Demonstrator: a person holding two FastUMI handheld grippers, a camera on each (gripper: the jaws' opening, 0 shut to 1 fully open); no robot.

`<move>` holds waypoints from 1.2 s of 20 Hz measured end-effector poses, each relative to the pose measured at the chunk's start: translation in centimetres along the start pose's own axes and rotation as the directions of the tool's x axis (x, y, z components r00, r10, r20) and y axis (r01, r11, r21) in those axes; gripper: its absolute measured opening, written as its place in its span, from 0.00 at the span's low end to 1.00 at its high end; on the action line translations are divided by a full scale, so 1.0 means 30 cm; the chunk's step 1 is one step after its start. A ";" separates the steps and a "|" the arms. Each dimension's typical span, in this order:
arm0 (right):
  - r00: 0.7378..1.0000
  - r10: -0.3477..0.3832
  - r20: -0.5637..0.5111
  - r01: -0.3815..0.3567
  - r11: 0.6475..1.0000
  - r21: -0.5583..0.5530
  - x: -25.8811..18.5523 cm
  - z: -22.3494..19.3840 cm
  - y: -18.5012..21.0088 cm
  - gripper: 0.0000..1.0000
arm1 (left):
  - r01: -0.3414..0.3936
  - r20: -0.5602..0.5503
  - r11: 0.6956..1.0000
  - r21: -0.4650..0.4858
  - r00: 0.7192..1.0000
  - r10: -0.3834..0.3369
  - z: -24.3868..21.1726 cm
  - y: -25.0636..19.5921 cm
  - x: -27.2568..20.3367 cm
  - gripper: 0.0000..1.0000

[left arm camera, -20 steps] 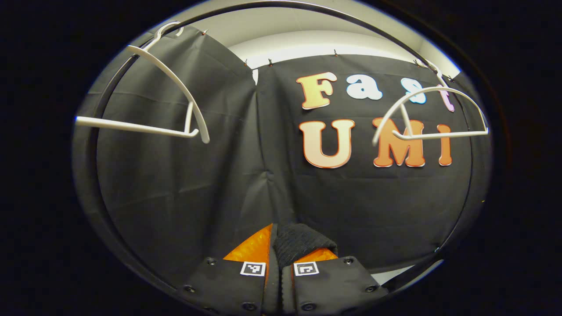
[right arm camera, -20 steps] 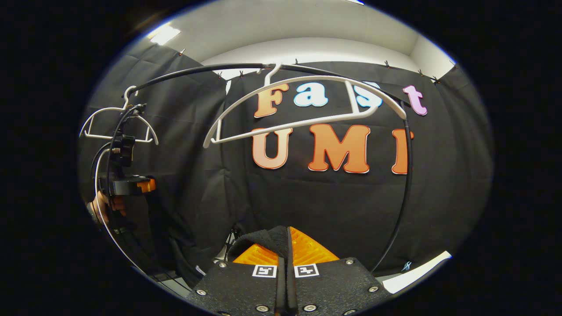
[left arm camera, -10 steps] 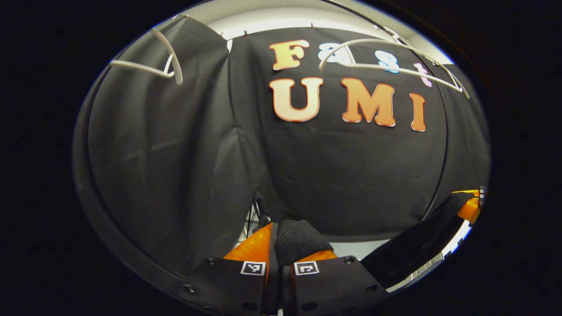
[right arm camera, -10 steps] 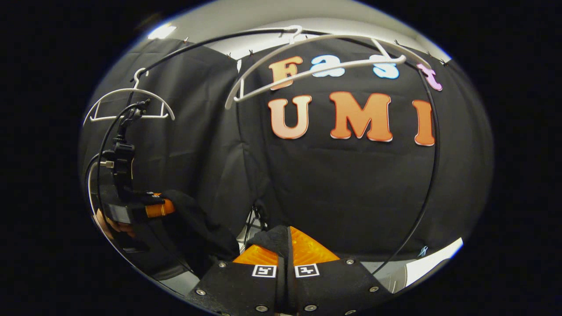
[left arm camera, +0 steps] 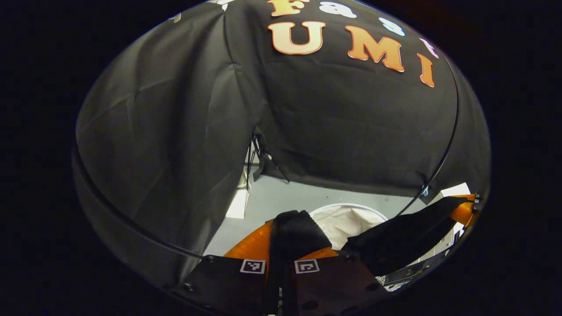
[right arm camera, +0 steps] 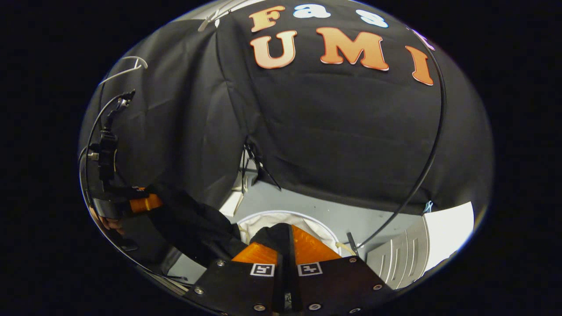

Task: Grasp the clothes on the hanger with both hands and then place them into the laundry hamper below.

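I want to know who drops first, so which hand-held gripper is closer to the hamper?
Cannot tell: both hold the dark garment above the hamper, the left hand-held gripper and the right hand-held gripper at similar height.

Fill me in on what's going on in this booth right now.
A person holds a gripper in each hand, and a black garment is stretched between them. The left gripper and the right gripper are each shut on an end of it. Both are pointed down at the white laundry hamper, with the garment above its opening, not yet dropped in.
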State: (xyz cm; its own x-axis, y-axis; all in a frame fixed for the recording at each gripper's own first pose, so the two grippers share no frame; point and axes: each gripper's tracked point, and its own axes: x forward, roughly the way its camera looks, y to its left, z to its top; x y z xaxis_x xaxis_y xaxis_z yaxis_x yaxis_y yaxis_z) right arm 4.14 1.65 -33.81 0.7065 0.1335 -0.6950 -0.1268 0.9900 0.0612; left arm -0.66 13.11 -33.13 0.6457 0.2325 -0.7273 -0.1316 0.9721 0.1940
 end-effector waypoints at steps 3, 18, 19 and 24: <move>0.999 0.017 -0.051 -0.015 0.999 0.032 0.006 -0.069 0.005 0.13 | -0.027 -0.036 1.000 -0.002 0.999 0.026 -0.046 0.030 0.025 0.15; 0.999 0.007 -0.053 -0.006 1.000 0.028 0.009 -0.071 -0.016 0.93 | -0.036 -0.114 0.999 -0.002 0.993 0.035 -0.114 0.038 0.055 1.00; 0.998 0.007 -0.057 -0.005 1.000 0.029 0.009 -0.078 -0.013 0.93 | -0.035 -0.114 0.999 0.000 0.993 0.035 -0.117 0.039 0.051 0.99; 0.999 -0.010 -0.052 0.012 0.999 0.043 -0.007 -0.076 -0.039 0.93 | -0.021 -0.092 1.000 -0.001 0.996 0.021 -0.097 0.016 0.024 0.99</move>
State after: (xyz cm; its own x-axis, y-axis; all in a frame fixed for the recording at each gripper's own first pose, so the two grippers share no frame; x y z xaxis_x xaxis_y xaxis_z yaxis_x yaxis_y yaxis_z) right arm 2.53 0.35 -35.36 0.6707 0.1210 -0.7317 -0.0884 0.9926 0.0831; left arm -2.44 13.82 -35.47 0.5711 0.2542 -0.7806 -0.1457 0.9671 0.2084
